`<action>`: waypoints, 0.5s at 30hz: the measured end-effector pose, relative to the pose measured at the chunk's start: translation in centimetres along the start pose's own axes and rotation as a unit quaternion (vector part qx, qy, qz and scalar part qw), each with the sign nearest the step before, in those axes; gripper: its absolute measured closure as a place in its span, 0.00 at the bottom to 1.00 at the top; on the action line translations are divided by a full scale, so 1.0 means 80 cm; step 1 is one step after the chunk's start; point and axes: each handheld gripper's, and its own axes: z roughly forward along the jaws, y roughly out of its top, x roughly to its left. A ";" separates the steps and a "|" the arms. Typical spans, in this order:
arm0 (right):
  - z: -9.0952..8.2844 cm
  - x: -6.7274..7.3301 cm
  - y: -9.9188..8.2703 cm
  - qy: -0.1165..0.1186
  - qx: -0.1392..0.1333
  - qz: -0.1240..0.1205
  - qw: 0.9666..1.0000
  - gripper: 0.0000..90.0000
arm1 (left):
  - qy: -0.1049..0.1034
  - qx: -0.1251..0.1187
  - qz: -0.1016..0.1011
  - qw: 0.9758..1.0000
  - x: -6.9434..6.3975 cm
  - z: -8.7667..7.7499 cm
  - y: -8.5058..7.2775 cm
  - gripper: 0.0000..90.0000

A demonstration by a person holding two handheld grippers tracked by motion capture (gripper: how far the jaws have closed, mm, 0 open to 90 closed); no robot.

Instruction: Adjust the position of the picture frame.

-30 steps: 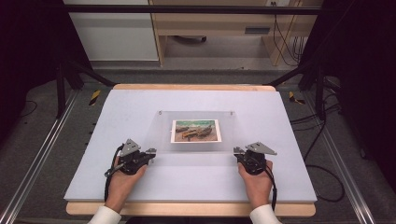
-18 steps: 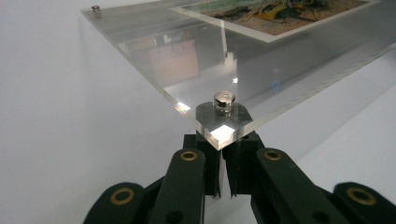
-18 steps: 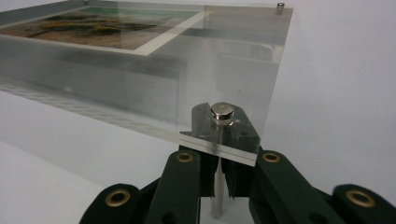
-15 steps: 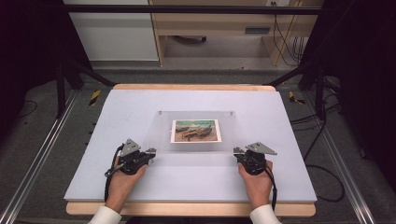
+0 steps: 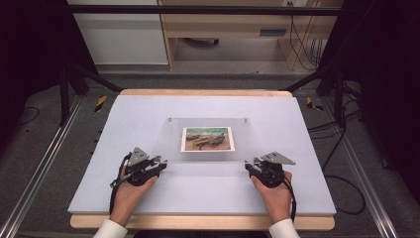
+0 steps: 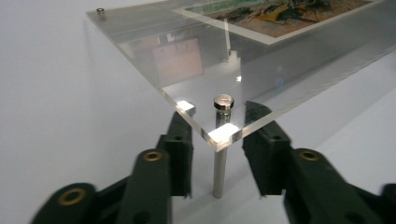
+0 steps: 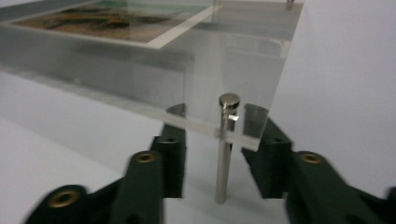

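Your left gripper (image 6: 219, 154) sits at the near left corner of a clear acrylic panel (image 6: 243, 60), its two black jaws spread apart with a slim metal standoff pin (image 6: 218, 163) standing upright in the gap between them. Neither jaw touches the pin; there is daylight on both sides. The pin's rounded cap pokes up through the panel's corner, and its foot rests on the white mat (image 6: 60, 116).

Your right gripper (image 7: 219, 154) mirrors this at the near right corner: jaws parted, gripping nothing, with a second metal pin (image 7: 224, 158) upright between them and clear of both. This view is slightly blurred.

From the high view, your left hand (image 5: 130, 191) and right hand (image 5: 274, 191) come in from the bottom edge, white cuffs showing, the left gripper (image 5: 157, 163) and right gripper (image 5: 250, 166) each pointed at its own near corner of the acrylic panel (image 5: 208, 153).

The panel lies level, raised off the mat on its pins, around the middle of the white mat (image 5: 148, 114). A landscape print (image 5: 207, 138) with a white border lies centred in the panel; whether it lies on top or under the acrylic, you cannot tell. Two small pin caps show at the far corners. The mat covers a wooden table (image 5: 203, 221), whose edge shows at front and back.
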 end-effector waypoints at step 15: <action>-0.042 -0.004 -0.004 -0.014 -0.009 -0.013 1.000 0.12 | -0.020 0.014 0.001 1.000 -0.013 -0.019 0.012 0.20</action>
